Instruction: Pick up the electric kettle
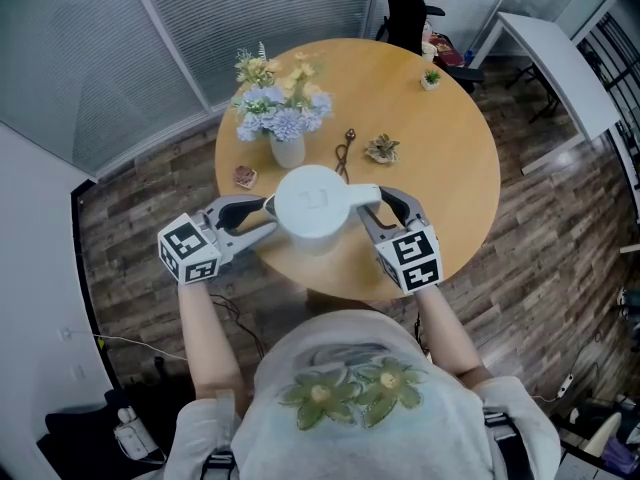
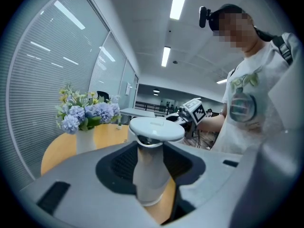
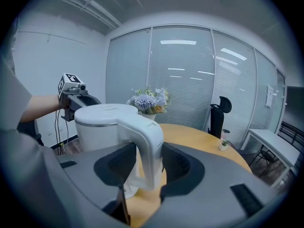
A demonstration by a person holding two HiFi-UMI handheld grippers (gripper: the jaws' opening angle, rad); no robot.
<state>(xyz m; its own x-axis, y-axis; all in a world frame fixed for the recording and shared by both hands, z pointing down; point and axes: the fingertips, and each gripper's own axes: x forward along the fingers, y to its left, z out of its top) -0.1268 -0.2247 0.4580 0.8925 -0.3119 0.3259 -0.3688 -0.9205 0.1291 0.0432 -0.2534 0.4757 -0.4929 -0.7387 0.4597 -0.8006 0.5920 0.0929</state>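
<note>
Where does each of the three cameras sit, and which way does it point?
Head view: on the person's head, looking steeply down at the round table; shows forearms, shirt, left tool and right tool gripping the white kettle.
Left gripper view: on the left tool, looking along its jaws past the kettle to the person's torso and right tool.
Right gripper view: on the right tool, looking across the kettle's handle to the left tool and forearm.
Shared: all three show kettle and flower vase.

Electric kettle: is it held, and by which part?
Yes. The right tongs clamp the electric kettle by its handle; the left tongs grip a narrow white part under its lid, opposite.
</note>
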